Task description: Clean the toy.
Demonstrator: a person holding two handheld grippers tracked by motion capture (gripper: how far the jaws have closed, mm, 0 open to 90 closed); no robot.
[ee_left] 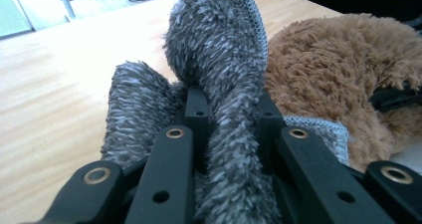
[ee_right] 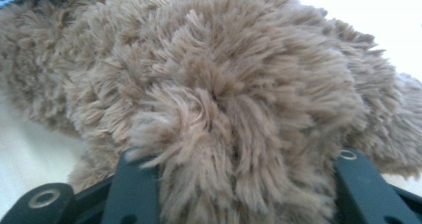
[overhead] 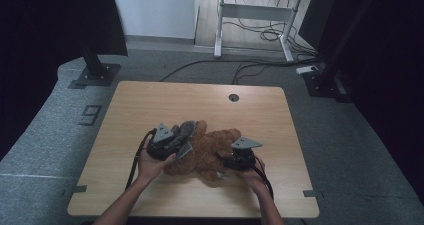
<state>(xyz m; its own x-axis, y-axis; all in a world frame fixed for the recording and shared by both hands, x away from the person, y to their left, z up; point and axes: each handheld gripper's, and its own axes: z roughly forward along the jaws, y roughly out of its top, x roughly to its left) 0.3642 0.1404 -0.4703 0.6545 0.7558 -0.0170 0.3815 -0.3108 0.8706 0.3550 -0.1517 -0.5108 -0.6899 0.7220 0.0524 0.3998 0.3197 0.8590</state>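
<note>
A brown teddy bear [overhead: 212,145] lies on the wooden table [overhead: 165,100], near its front. A grey fuzzy knit garment [overhead: 186,130] is on the bear's left end. My left gripper [overhead: 181,146] comes in from the left and is shut on a fold of that grey garment [ee_left: 219,40], which stands up between its jaws [ee_left: 232,106]; the brown bear [ee_left: 338,64] lies just behind it. My right gripper [overhead: 223,164] is at the bear's right side. Its jaws [ee_right: 246,181] press on a thick tuft of the bear's brown fur [ee_right: 214,74].
A round cable hole [overhead: 233,97] sits near the table's far edge. Beyond the table are a white desk frame [overhead: 255,25], floor cables [overhead: 240,65], and black stand bases at the left [overhead: 95,75] and right [overhead: 320,82]. The far half of the tabletop is bare wood.
</note>
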